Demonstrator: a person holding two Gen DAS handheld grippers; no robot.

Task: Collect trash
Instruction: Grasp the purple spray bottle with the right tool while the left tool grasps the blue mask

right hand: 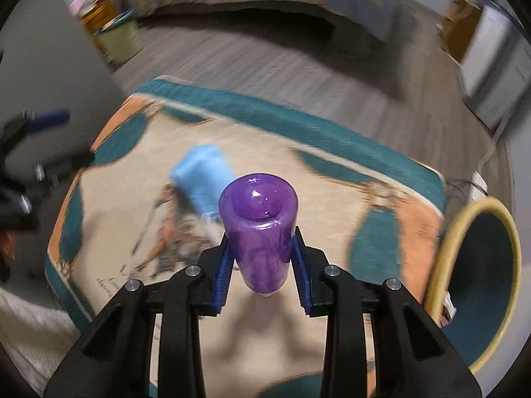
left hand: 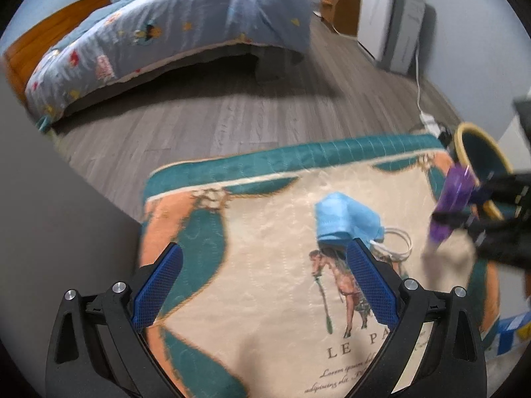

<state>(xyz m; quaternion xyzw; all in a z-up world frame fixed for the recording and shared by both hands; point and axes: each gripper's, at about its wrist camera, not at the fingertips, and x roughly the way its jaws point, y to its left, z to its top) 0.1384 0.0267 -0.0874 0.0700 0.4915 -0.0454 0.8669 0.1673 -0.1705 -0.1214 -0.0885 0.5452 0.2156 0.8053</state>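
We hold the purple bottle (right hand: 257, 232) in the right hand-held gripper (right hand: 262, 258), its blue pads (right hand: 223, 270) pressed on either side of the body, lifted clear of the rug (right hand: 332, 179). The bottle looks like thin translucent plastic — light, fairly stiff, smooth enough to slip if we squeeze too little — so gripping it across the middle of the body seems the safe hold. The bin (right hand: 478, 265), dark inside with a yellow rim, stands just off the rug's corner, near the bottle.

The left hand-held gripper (left hand: 264, 273) is spread wide with nothing between its fingers, hanging over the rug. The blue face mask (left hand: 345, 219) lies crumpled on the rug's pale centre, just above the horse print, one pad (left hand: 368, 282) of the left hand-held gripper close beside it. Its white ear loops (left hand: 395, 242) trail toward the bin side. We judge the mask soft, floppy and nearly weightless — best pinched at the bunched fabric, not by the thin loops.
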